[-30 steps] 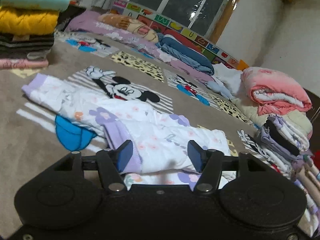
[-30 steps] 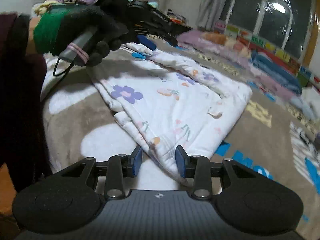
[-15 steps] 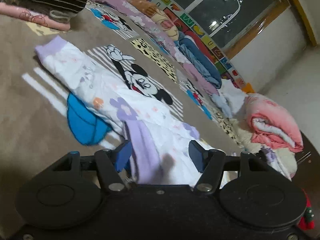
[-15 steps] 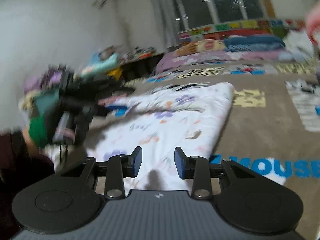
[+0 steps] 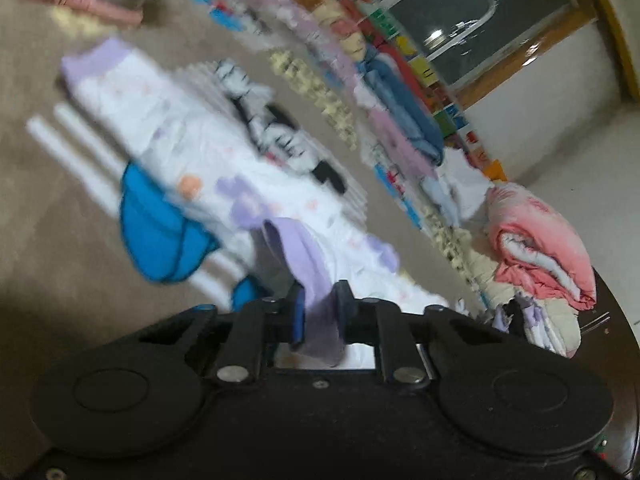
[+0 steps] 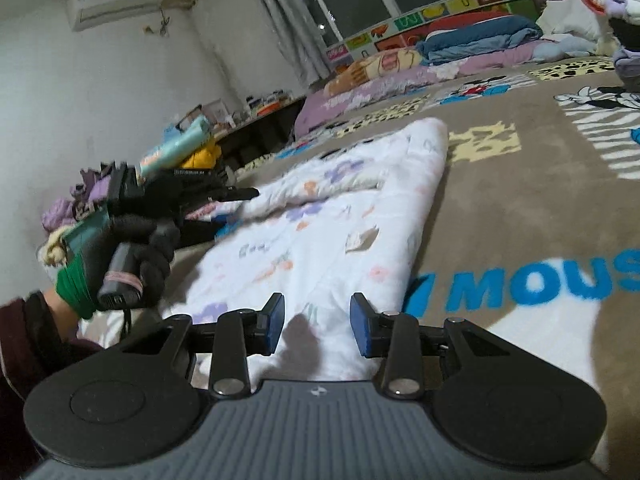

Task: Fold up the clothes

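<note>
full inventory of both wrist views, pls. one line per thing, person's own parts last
pyjama garment: 1, white with flower print and lilac cuffs, spread on the blanket
lilac cuff: 1, lilac, pinched in the left tool
blanket: 1, tan with cartoon mouse print, covers the bed
pink quilt: 1, pink and white, folded on a pile at the right edge
blue bedding: 1, blue, rolled under the window
window: 1, dark, far wall
air conditioner: 1, white, high on the wall
folded stack: 1, teal on yellow, far left
left tool: black with blue pads, jaws closing on the cuff
right tool: black, blue pads, open over the garment's near edge
left hand: black glove, green cuff, holds the left tool
</note>
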Demonstrator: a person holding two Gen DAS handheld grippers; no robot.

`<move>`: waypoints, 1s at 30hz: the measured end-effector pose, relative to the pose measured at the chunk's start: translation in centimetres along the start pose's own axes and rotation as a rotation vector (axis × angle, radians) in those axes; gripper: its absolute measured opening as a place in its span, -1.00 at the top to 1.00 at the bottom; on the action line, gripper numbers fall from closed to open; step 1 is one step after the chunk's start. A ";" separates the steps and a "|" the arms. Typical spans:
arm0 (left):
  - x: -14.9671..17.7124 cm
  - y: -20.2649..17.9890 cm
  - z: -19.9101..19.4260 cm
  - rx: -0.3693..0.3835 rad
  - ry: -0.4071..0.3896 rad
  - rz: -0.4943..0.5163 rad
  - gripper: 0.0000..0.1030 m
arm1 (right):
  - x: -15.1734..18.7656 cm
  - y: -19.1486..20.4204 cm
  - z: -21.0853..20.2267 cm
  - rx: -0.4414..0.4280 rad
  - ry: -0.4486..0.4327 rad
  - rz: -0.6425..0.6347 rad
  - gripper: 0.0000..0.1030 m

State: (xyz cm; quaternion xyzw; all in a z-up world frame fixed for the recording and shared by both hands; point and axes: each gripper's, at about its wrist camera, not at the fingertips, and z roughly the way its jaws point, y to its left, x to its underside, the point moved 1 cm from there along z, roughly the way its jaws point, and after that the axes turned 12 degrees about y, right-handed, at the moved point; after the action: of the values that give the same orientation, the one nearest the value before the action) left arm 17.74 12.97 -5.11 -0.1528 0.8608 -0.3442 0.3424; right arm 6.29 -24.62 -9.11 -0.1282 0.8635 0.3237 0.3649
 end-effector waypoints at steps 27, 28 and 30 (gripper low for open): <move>16.0 -12.9 1.0 0.115 0.077 1.329 0.84 | -13.8 -12.4 6.0 -0.280 -0.125 0.646 -0.19; 16.1 -12.8 1.2 0.111 0.087 1.343 0.84 | -14.7 -12.7 6.8 -0.270 -0.113 0.651 -0.19; 16.4 -12.5 1.6 0.106 0.106 1.370 0.84 | -16.2 -13.4 8.3 -0.252 -0.081 0.666 -0.19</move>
State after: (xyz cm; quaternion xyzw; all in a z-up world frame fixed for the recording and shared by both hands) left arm 7.40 -4.92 -5.17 0.4598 0.7609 -0.0988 0.4470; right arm 28.36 -29.59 -8.16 0.1290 0.7960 0.5337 0.2547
